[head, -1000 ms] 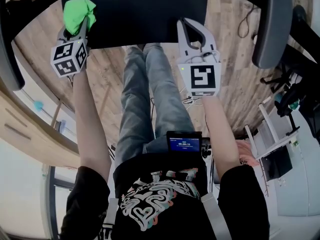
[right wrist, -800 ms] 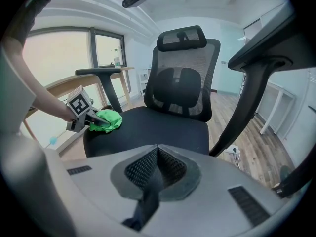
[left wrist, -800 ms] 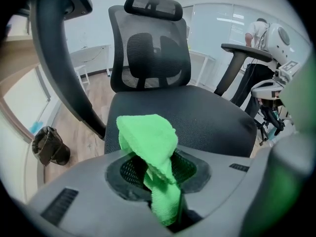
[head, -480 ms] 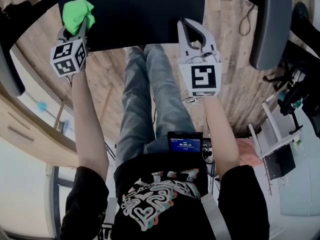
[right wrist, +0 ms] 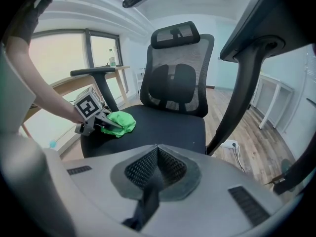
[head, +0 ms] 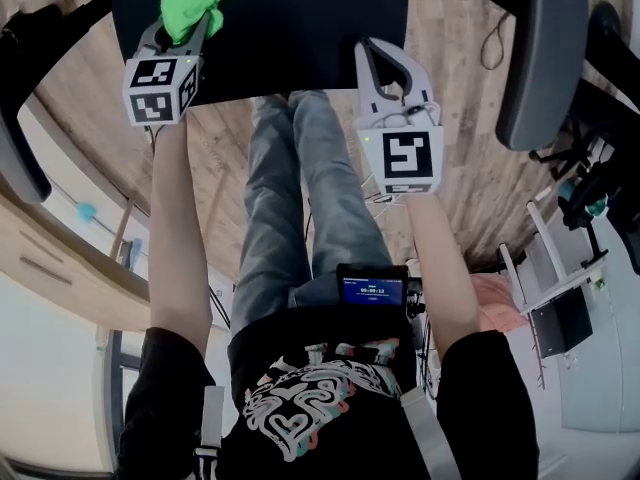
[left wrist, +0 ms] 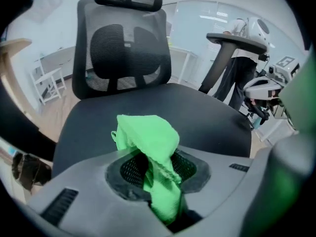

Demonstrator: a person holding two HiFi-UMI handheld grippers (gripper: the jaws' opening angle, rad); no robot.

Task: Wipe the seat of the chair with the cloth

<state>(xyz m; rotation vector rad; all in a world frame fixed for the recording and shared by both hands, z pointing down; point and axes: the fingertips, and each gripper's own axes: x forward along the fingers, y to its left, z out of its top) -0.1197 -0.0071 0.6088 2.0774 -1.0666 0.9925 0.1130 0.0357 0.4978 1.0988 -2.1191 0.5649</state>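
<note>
Head view: the green cloth (head: pixel 192 3) is bunched into a crumpled wad over the front left part of the black chair seat (head: pixel 300 28). The left gripper (head: pixel 186 30) is clamped on it, with the arm stretched forward. The right gripper (head: pixel 378 53) is held at the seat's front edge, forearm extended.

Left gripper view: the cloth is pinched between the jaws, and its loose end is folded over above them. The mesh backrest (left wrist: pixel 121 53) stands beyond.

Right gripper view: the jaws are together with nothing between them. Only this view shows the cloth resting on the seat, near an armrest (right wrist: pixel 96 73).
</note>
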